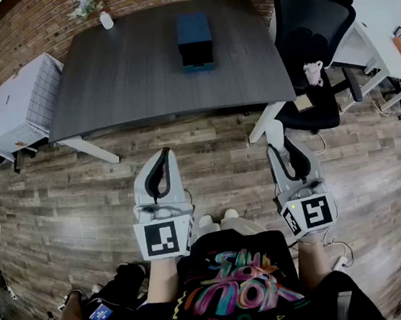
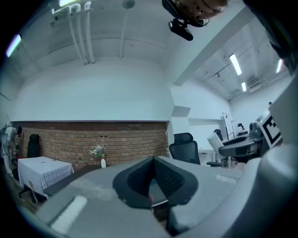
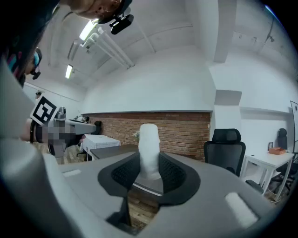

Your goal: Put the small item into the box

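Right gripper view: right tool [image 3: 150,173] clamps white item [image 3: 150,145] low on its body; left tool [image 2: 152,179] closed, empty. Box [image 1: 194,39] on bench [image 1: 132,77], well ahead. Likely fault: item tilts or slips during carry.

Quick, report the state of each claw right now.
Left claw: closed, nothing in it.
Right claw: closed on a small white item.

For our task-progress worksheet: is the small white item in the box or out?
Out. The right gripper grips the white item; the blue box sits apart on the table.
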A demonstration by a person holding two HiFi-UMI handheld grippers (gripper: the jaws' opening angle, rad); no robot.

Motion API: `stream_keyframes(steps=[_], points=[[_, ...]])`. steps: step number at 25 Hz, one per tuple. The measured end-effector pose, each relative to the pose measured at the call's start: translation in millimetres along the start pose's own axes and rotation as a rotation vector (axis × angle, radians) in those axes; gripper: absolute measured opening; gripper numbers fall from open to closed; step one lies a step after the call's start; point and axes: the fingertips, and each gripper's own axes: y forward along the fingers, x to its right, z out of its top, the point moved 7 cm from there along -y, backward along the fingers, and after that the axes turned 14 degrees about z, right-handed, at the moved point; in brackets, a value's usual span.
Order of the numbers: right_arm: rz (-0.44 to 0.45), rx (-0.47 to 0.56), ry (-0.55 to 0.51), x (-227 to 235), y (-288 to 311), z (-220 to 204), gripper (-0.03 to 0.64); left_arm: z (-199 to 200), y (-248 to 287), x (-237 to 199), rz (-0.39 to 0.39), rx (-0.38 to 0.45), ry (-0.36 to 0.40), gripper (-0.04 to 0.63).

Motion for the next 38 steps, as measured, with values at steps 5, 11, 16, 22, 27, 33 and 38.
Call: stream_keyframes(steps=[5, 11, 16, 22, 27, 33, 38], points=[[0.012, 0.017, 0.018, 0, 2, -3, 0.129, -6, 1, 0, 0.010, -0.029, -0.028, 0.002], [0.027, 0.008, 0.030, -3, 12, -4, 0.129, -9, 7, -8, 0.005, -0.009, -0.011, 0.002], [0.050, -0.001, 0.037, 0, 19, -6, 0.129, -8, 14, -9, 0.013, -0.011, -0.013, 0.002], [0.075, 0.015, 0.033, 8, 18, -8, 0.129, -10, 12, 2, 0.046, -0.038, -0.038, 0.002], [0.098, 0.017, 0.034, 13, 16, -15, 0.129, -16, 10, 13, 0.057, -0.040, -0.038, 0.002], [0.118, 0.019, 0.053, 37, 42, -16, 0.129, -13, 47, 19, 0.053, -0.041, -0.024, 0.002], [0.138, 0.003, 0.057, 44, 86, -23, 0.129, -27, 83, 0, 0.062, -0.053, -0.032, 0.002]])
